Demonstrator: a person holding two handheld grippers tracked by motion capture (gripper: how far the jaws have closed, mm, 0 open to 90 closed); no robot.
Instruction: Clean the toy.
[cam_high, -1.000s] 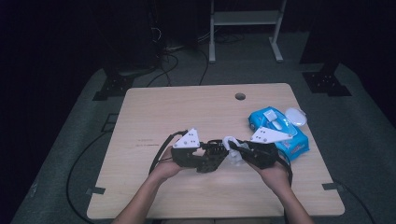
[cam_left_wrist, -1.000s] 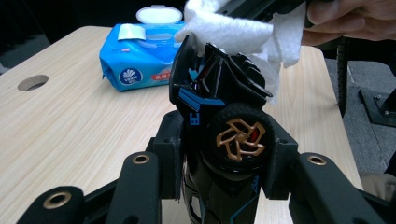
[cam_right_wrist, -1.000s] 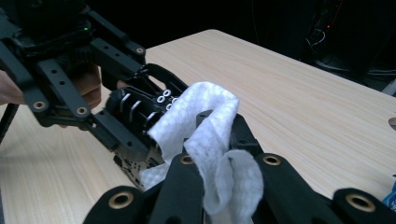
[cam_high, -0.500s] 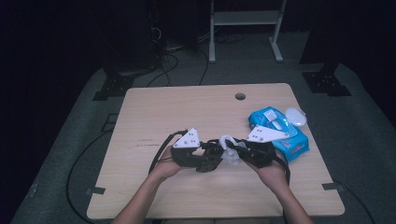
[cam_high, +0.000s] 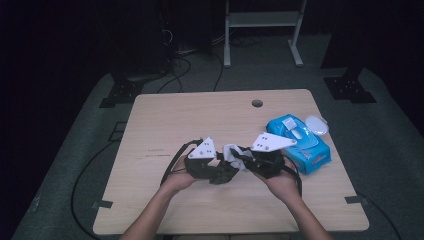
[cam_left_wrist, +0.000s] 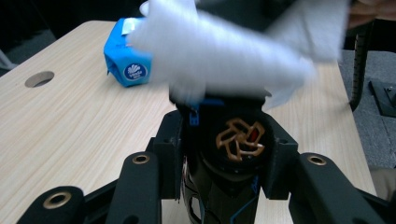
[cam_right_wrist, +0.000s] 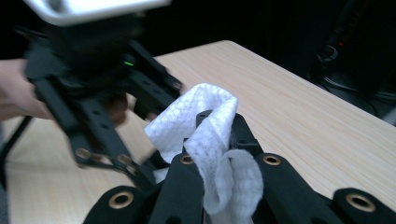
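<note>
Wipe (cam_right_wrist: 205, 140), white, pinched in closed right gripper (cam_high: 243, 159), draped over its 2 jaws, mid-table between both tools. Left gripper (cam_high: 227, 172) facing it, just beside wipe; jaw state: cannot tell. Blue wipes pack (cam_high: 299, 143) on table (cam_high: 165, 120), right side.

Left tongs (cam_high: 227, 172) spread wide, right tongs (cam_high: 239, 156) clamped, tips nearly meeting

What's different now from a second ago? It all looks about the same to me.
Hardly anything. The right gripper, shut on the white wipe, has edged slightly toward the left gripper. The blue wipe pack and its loose lid stayed where they were.
</note>
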